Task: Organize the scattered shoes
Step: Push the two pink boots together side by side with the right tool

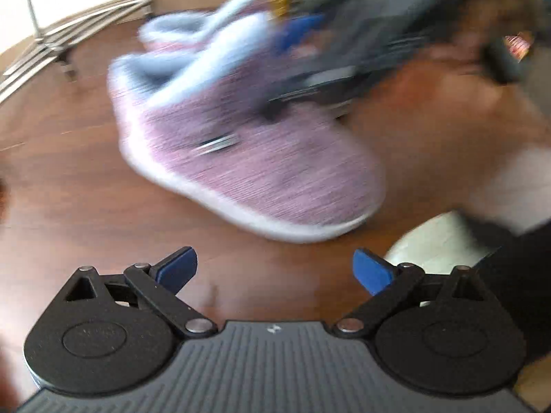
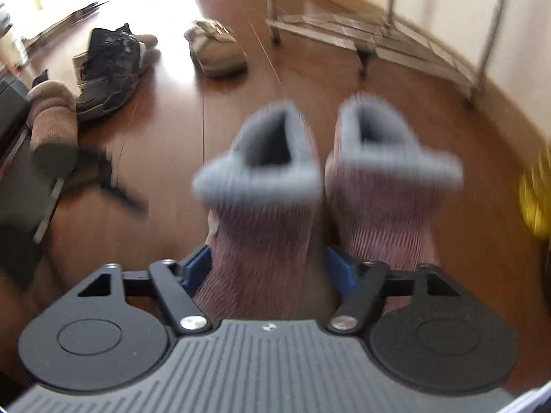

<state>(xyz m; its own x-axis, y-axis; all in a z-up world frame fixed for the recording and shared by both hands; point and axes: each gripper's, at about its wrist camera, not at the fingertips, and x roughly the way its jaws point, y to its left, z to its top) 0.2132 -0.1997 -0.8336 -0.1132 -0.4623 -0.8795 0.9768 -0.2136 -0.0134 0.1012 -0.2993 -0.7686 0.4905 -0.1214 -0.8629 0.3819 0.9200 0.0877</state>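
Two pink knitted slippers [image 2: 261, 213] are seen side by side above a wooden floor [image 2: 172, 137]; the left one is apparently clamped in the right gripper [image 2: 267, 268], though blurred. The left gripper [image 1: 275, 270] is held wide, empty. Dark sneakers [image 2: 106, 72] are scattered far left.

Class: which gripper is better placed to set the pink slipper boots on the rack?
Right. The right gripper already straddles one pink slipper boot and faces the rack; the left gripper is open and empty.

Pink slippers [image 2: 261, 241] — grey cuffs [image 2: 261, 158].
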